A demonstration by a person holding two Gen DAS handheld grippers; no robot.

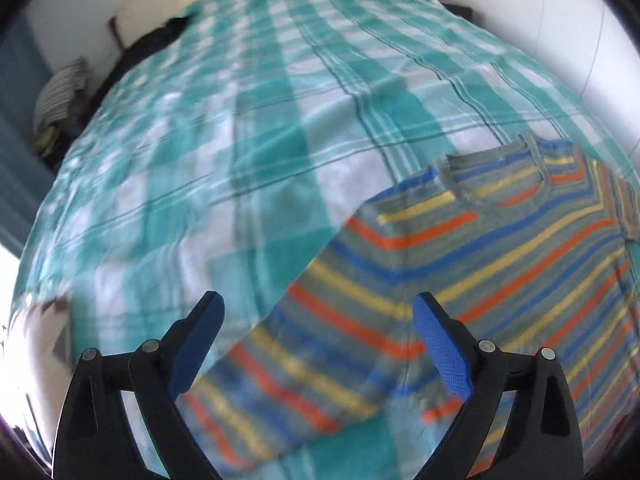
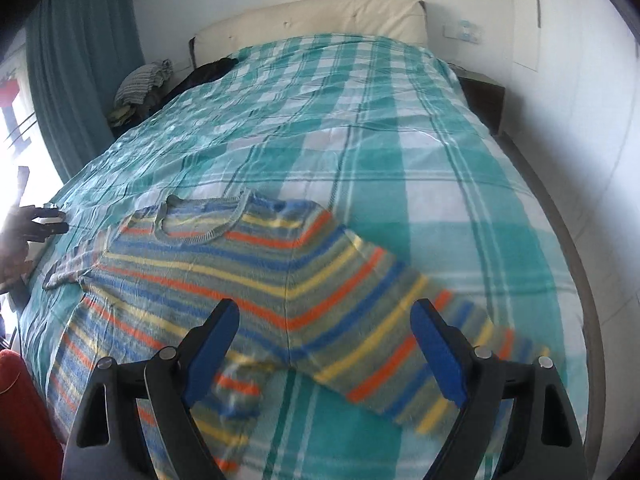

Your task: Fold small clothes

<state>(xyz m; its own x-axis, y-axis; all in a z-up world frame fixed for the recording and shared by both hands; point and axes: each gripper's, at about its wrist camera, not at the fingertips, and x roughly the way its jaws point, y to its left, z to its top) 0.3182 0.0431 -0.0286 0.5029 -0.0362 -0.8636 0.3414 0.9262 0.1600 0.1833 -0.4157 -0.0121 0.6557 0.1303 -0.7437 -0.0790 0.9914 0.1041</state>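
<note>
Two grippers hang over one striped sweater (image 2: 240,280) that lies spread flat on the bed (image 2: 400,140), near the foot end. The sweater is grey-green with orange, yellow and blue bands, its neck opening (image 2: 200,220) pointing toward the cream headboard (image 2: 320,16). In the right wrist view one long sleeve (image 2: 420,352) runs out diagonally to the right, its cuff close to the gripper's right finger; the other sleeve, on the left, looks short or folded in, though I cannot tell which.

The right gripper (image 2: 324,344) is spread wide with nothing between its blue pads (image 2: 436,352), hovering above the sweater's lower body and sleeve. The left gripper (image 1: 318,340) is likewise wide apart and holding nothing, poised over a long sleeve (image 1: 300,360) that slants down toward the camera; that sleeve's end is blurred.

The teal and white checked bedspread (image 1: 240,160) stretches bare from the sweater's collar up to the headboard, leaving a broad open stretch of bed beyond the garment. To the right of the sleeve in the right wrist view a strip of bedspread remains before the bed's edge and the white wall (image 2: 580,160). On the left side the sweater's hem lies close to the bed's edge. A pile of clothes (image 2: 140,80) sits beside the bed's far left corner, near a teal curtain (image 2: 72,60).
</note>
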